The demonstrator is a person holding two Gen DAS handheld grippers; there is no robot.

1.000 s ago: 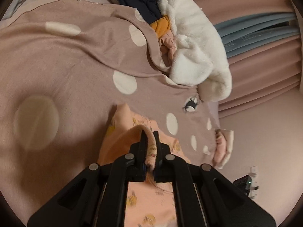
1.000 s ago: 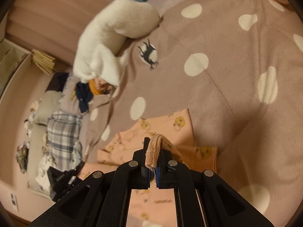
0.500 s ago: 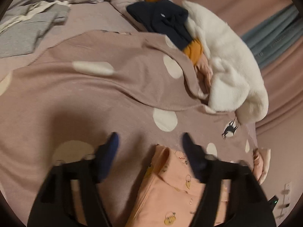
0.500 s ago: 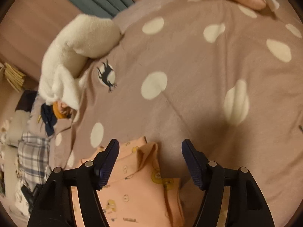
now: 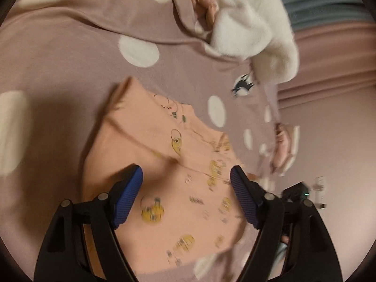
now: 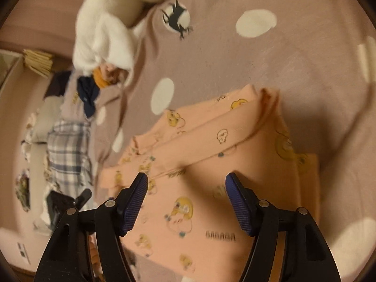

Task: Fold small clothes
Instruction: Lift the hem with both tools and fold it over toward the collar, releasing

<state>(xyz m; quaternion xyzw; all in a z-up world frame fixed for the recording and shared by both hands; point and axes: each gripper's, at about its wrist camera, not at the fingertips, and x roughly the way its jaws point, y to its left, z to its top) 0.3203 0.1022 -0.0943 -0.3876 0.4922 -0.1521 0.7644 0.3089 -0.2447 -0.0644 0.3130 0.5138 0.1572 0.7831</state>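
Observation:
A small peach garment with yellow cartoon prints (image 5: 164,155) lies folded on a mauve bedspread with white dots (image 5: 70,58). It also shows in the right wrist view (image 6: 211,164), with a folded-over layer across its top. My left gripper (image 5: 186,176) is open and empty, hovering over the garment's near part. My right gripper (image 6: 186,183) is open and empty, also above the garment. Neither gripper touches the cloth.
A white fluffy garment (image 5: 253,23) lies at the far edge of the bedspread, with orange and dark blue clothes (image 6: 91,89) beside it. A plaid cloth (image 6: 68,150) and other laundry lie at the left. A pink folded item (image 5: 282,145) sits to the right.
Both grippers were shut on the peach garment's edge a second ago. They have let go, opened wide, and moved back over the garment, which now lies flat and folded.

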